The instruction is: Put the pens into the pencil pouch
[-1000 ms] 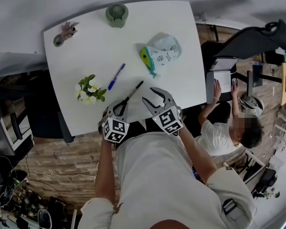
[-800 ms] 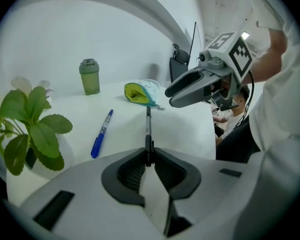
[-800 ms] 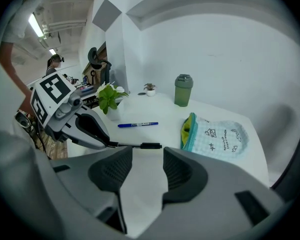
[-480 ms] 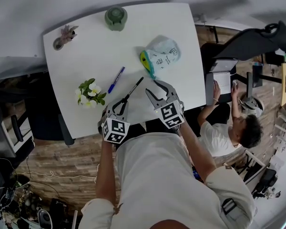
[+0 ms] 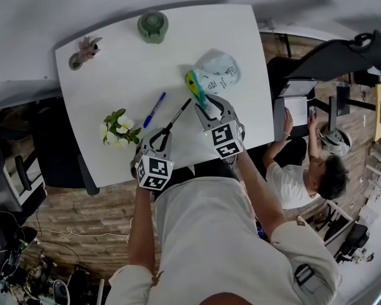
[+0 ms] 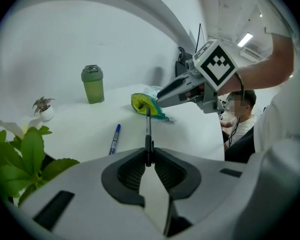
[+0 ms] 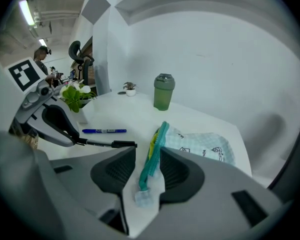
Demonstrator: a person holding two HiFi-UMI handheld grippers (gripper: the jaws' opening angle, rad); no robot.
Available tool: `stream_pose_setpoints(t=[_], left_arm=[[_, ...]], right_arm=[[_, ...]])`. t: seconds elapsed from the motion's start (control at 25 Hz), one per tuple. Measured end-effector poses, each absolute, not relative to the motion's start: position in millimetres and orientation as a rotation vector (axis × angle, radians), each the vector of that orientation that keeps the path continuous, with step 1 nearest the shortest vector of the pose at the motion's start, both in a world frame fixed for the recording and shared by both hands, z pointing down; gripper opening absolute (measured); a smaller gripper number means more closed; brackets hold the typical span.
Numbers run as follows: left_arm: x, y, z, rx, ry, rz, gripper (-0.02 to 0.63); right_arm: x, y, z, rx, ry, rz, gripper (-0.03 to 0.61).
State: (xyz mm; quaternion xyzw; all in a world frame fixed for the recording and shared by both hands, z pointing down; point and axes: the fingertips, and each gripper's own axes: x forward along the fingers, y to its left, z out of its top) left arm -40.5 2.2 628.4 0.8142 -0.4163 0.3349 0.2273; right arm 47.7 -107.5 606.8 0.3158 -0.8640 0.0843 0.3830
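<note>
A pale checked pencil pouch (image 5: 216, 74) with a teal and yellow zipper mouth lies at the table's right. My right gripper (image 5: 207, 108) is at that mouth. Its jaws are closing with the teal zipper edge (image 7: 153, 151) between them, and the pads do not press on it. My left gripper (image 5: 160, 138) is shut on the rear end of a black pen (image 5: 178, 114). That black pen (image 6: 148, 126) points at the pouch (image 6: 146, 104). A blue pen (image 5: 154, 106) lies loose on the table, left of the black one.
A potted flowering plant (image 5: 119, 126) stands near the table's front left edge, beside my left gripper. A green cup (image 5: 153, 25) and a small pot (image 5: 81, 49) stand at the back. A seated person (image 5: 311, 170) is off the table's right side.
My right gripper has moved away from me up to the pouch's zipper mouth, and its jaws have narrowed. The left gripper has carried the black pen slightly toward the pouch.
</note>
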Motion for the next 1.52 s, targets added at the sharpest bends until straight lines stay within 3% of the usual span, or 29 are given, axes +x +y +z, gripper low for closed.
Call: stream_pose_setpoints(t=[0.36, 0.64, 1.52], left_arm=[[-41, -5, 628, 2.236, -1.147, 0.920, 0.051], [-40, -8, 625, 2.240, -1.149, 0.905, 0.051], [-10, -19, 618, 2.266, -1.088, 0.931, 0.051]], right_arm=[[40, -136, 615, 0.856, -2.149, 0.178, 0.130], [43, -145, 624, 0.890, -2.088, 0.174, 0.034], [55, -111, 588, 0.862, -2.163, 0.172, 0.026]])
